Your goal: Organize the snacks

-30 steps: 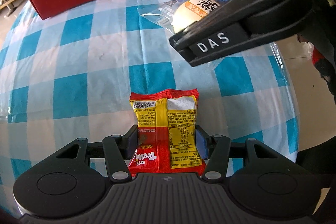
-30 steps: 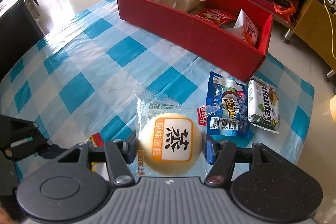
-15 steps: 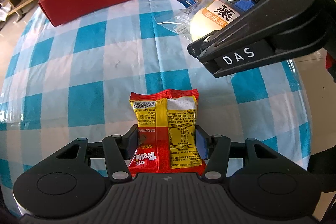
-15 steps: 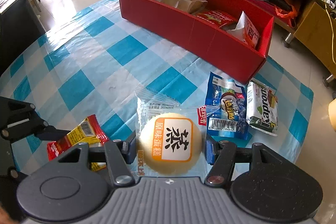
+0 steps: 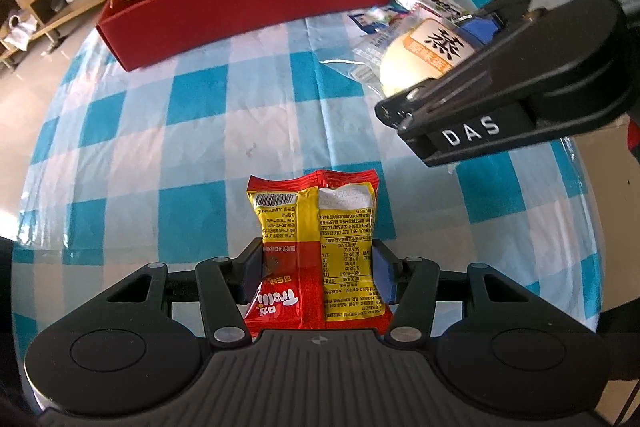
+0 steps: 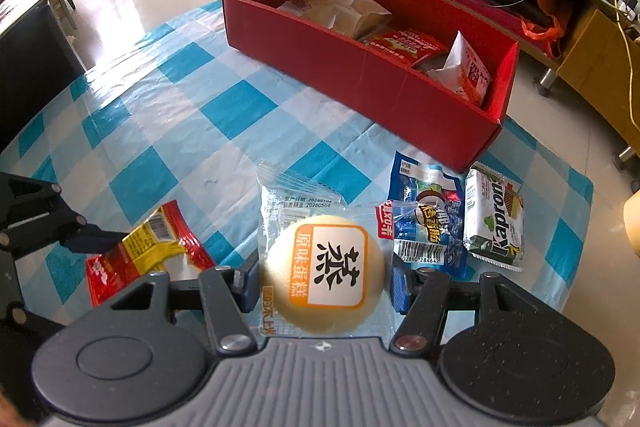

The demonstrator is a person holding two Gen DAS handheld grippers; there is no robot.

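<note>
Now you're pinching the red-and-yellow packet [image 5: 316,251] in your left gripper [image 5: 316,275] and the wrapped bun [image 6: 326,273] in your right gripper [image 6: 326,285], with the red box [image 6: 360,75] lying beyond both, toward the top of each view.

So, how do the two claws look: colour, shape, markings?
Both are black plastic with linkage arms, silver rivets, round discs at each side and a ribbed grey base. The fingers carry blue pads. The right claw, seen from the side, bears a "DAS" label in white letters.
</note>
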